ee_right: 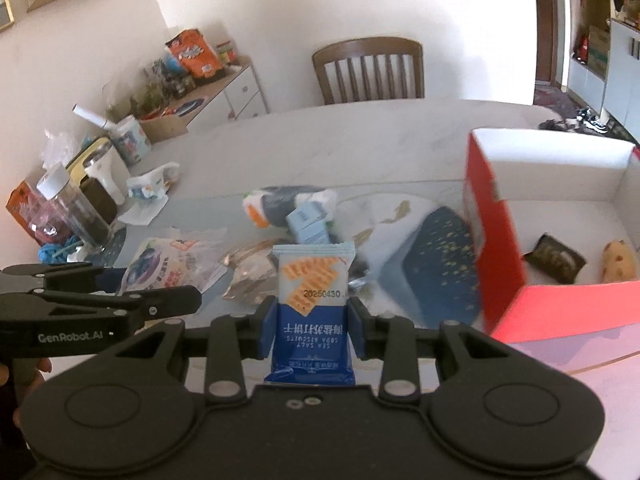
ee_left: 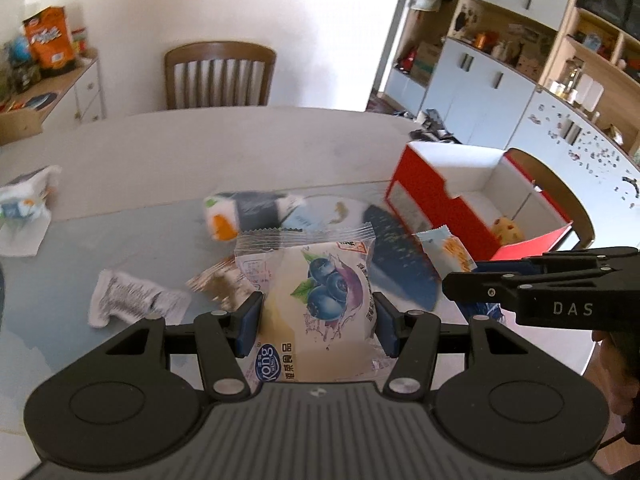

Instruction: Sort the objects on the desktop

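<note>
We find the left tongs [ee_left: 316, 320] clamped on a blueberry packet [ee_left: 320, 300] at centre frame, the right tongs [ee_right: 312, 320] clamped on a biscuit packet [ee_right: 312, 300]; both are seemingly bound for the red box [ee_right: 560, 240], right.

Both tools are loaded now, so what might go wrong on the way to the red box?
1. The left tool grips the puffy blueberry packet only at its sides; it may slip.
2. The right tool and its cracker packet face the red box wall, which they could clip.
3. The tools travel close together and could bump.
</note>
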### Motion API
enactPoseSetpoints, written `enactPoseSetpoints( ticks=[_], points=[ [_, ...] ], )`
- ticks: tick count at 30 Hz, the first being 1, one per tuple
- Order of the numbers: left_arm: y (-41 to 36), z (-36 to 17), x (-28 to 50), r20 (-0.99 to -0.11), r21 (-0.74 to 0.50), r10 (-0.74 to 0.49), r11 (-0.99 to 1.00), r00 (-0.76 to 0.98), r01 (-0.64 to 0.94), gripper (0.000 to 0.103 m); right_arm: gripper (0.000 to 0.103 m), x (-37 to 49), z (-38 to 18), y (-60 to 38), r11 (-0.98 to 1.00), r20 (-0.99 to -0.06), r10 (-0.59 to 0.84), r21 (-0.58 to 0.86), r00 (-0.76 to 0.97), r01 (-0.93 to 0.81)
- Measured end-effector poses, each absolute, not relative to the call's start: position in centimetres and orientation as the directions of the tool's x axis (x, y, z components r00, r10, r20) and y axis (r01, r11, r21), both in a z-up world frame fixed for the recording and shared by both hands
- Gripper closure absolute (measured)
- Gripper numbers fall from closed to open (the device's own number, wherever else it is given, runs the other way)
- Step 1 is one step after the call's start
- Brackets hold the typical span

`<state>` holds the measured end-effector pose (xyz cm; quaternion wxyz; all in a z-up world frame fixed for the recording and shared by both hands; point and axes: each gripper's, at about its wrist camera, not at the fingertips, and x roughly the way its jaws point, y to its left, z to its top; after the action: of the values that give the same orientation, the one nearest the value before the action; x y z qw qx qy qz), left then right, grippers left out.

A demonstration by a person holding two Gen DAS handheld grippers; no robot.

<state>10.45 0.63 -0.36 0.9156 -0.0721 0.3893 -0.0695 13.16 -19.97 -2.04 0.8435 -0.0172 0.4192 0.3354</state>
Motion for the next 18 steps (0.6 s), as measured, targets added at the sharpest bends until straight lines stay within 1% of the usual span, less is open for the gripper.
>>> enactPoseSetpoints(
  ticks=[18],
  points=[
    [-10.3, 1.5, 16.3, -0.673, -0.164, -0.262, 0.965, 0.691, 0.207, 0.047, 0.067, 18.1, -0.2, -29.1, 0.824, -0.684, 0.516, 0.234, 0.516, -0.516]
  ],
)
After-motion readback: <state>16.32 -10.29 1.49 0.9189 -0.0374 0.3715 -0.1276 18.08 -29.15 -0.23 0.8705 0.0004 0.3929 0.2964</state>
